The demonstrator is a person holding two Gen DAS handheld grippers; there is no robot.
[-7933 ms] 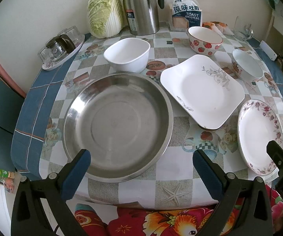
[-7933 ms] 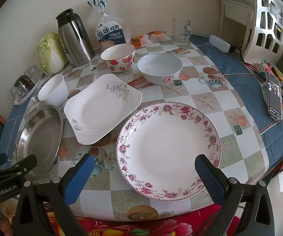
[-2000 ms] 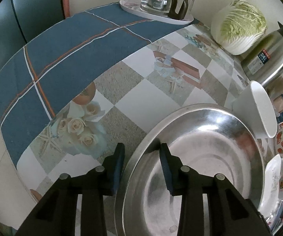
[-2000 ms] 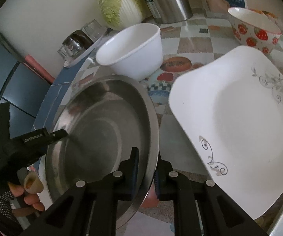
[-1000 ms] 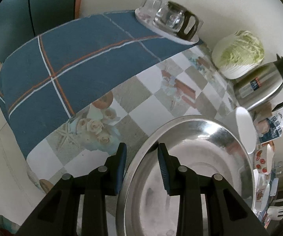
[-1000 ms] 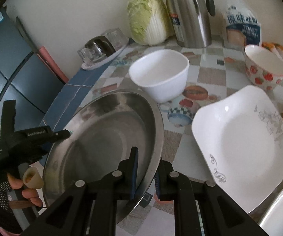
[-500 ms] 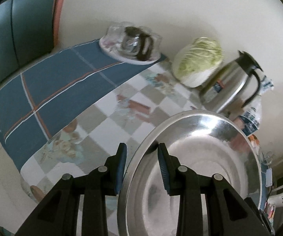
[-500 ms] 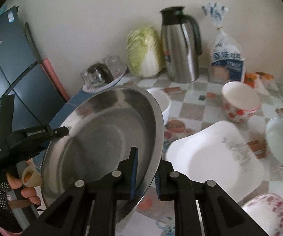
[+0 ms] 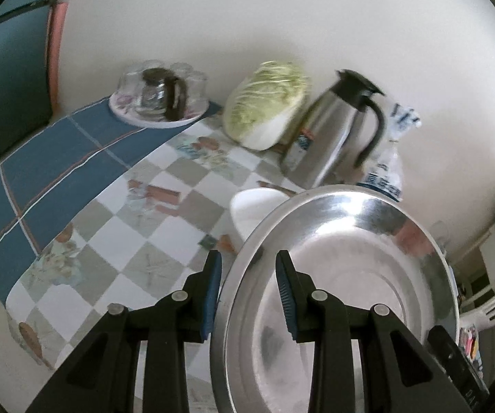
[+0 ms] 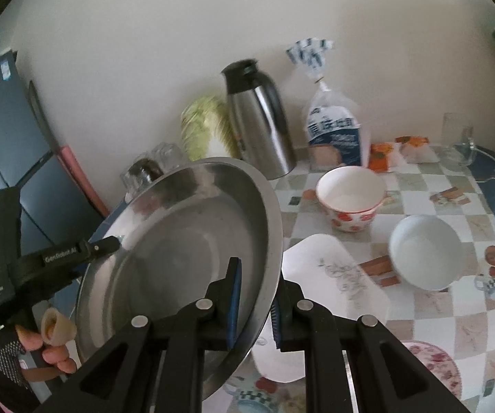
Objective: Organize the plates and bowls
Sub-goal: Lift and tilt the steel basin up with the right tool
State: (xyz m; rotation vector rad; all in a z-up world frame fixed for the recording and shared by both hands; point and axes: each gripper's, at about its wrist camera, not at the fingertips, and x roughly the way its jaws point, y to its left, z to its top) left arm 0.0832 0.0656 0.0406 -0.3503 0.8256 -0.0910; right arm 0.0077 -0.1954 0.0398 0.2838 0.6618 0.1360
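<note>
Plain off-white wall (image 10: pixel 165 34) behind table; checked tablecloth (image 9: pixel 165 213) with blue border; dark blue-grey cabinet (image 10: pixel 3 130) at left; soft daylight.

Black tool (image 9: pixel 247 275), blue pads (image 9: pixel 285 296)

Left tool (image 9: pixel 247 284) clamps steel basin (image 9: pixel 350 275) rim, above checkered table (image 9: pixel 151 227).

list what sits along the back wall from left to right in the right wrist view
cabbage → steel thermos jug → bag of toast bread → orange snack packets → empty glass mug
</note>
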